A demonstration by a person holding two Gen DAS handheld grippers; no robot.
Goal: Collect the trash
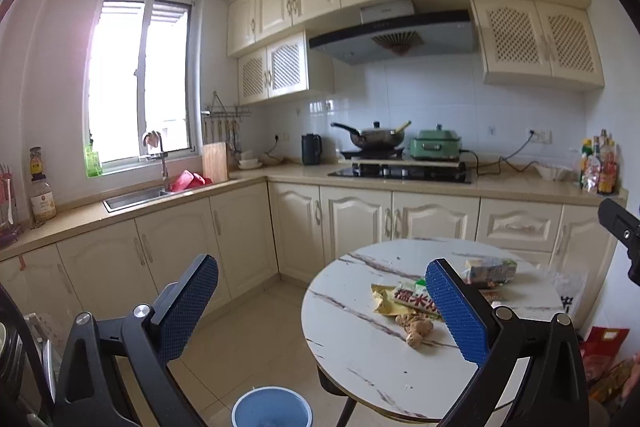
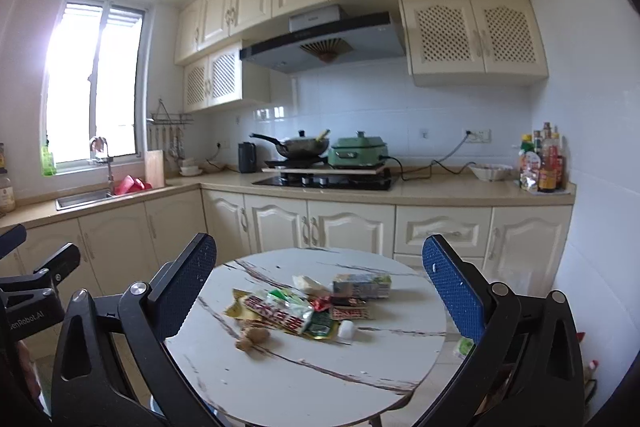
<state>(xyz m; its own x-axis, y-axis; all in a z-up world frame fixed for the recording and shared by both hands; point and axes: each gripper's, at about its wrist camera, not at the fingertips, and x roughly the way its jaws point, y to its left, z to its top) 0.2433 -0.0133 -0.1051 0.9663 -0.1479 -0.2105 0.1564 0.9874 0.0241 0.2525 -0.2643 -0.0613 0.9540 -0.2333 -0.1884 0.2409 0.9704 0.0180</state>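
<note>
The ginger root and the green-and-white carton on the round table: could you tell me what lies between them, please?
In the right wrist view, a heap of snack wrappers lies between the ginger root and the carton.

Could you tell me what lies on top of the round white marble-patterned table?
On the round white marble-patterned table lie a heap of snack wrappers, a small carton, a ginger root and a white cube. Whatever sits beneath the wrappers is covered.

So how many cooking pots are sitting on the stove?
2. A dark metal wok with a lid sits on the left of the stove, and a green electric pot sits right beside it. None seem hidden.
</note>
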